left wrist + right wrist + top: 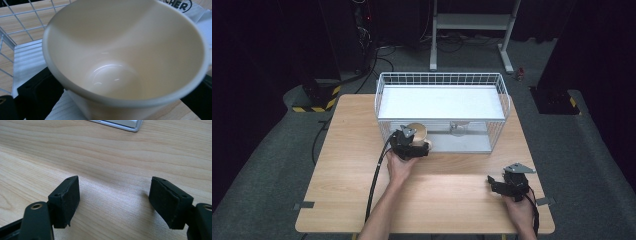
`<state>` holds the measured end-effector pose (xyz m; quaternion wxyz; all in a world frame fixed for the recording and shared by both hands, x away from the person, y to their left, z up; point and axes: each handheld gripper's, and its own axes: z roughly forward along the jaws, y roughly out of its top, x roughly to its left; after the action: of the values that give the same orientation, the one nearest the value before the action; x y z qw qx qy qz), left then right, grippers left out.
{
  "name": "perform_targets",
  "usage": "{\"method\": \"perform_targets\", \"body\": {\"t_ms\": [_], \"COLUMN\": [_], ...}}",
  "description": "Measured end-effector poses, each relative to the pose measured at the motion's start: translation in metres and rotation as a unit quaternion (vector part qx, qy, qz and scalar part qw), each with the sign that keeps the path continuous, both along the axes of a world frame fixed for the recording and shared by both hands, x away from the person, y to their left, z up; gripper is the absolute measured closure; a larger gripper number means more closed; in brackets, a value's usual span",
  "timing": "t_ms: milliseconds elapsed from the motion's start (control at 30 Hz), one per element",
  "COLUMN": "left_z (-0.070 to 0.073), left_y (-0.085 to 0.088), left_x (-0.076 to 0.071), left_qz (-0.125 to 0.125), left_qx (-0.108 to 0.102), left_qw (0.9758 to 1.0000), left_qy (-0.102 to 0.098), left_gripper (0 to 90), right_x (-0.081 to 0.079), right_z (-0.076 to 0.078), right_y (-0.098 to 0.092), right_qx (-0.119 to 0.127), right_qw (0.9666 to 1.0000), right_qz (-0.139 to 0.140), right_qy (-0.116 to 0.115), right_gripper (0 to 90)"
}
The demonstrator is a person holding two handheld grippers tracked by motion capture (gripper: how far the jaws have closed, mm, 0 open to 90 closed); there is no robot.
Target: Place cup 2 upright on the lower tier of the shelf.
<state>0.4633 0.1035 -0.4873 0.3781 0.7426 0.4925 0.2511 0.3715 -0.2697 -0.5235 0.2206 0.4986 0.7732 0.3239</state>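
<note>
A cream cup stands at the front left of the white wire rack, under its white shelf. My left gripper reaches it from the near side. In the left gripper view the cup is very close, its mouth facing the camera, between the black jaws of that gripper. The pads sit beside the cup's wall and seem not to press on it. My right gripper rests low over the wooden table at the front right. In its own view the right gripper stands open over bare wood.
A small pale object sits in the rack's lower level, right of the cup. Wire sides close the rack at the left. A grey base edge lies ahead of the right gripper. A metal stand is on the floor behind the table.
</note>
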Motion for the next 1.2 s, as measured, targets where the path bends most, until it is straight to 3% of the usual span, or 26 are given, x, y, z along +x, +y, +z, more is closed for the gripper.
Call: {"method": "perform_targets", "body": {"t_ms": [67, 633, 667, 800, 1200], "left_z": [0.0, 0.0, 0.0, -0.002, -0.006], "left_y": [0.0, 0.01, 0.01, 0.009, 0.007], "left_x": [-0.001, -0.017, -0.019, -0.022, -0.025], "left_qz": [-0.001, 0.001, 0.003, 0.002, 0.007], "left_qx": [-0.01, -0.003, -0.01, -0.001, 0.008], "left_qw": [0.9999, 1.0, 0.9999, 1.0, 0.9999], "left_qy": [0.004, 0.007, 0.007, 0.003, 0.005], "left_gripper": [1.3, 8.4, 9.5, 14.7, 19.3], "right_x": [0.0, 0.0, 0.0, 0.0, 0.0], "right_z": [0.0, 0.0, 0.0, 0.0, 0.0], "right_y": [0.0, 0.0, 0.0, 0.0, 0.0], "right_qx": [0.0, 0.0, 0.0, 0.0, 0.0], "right_qw": [1.0, 1.0, 1.0, 1.0, 1.0], "right_qz": [0.0, 0.0, 0.0, 0.0, 0.0], "right_qy": [0.0, 0.0, 0.0, 0.0, 0.0], "right_gripper": [24.9, 24.8, 24.8, 24.8, 24.9]}}
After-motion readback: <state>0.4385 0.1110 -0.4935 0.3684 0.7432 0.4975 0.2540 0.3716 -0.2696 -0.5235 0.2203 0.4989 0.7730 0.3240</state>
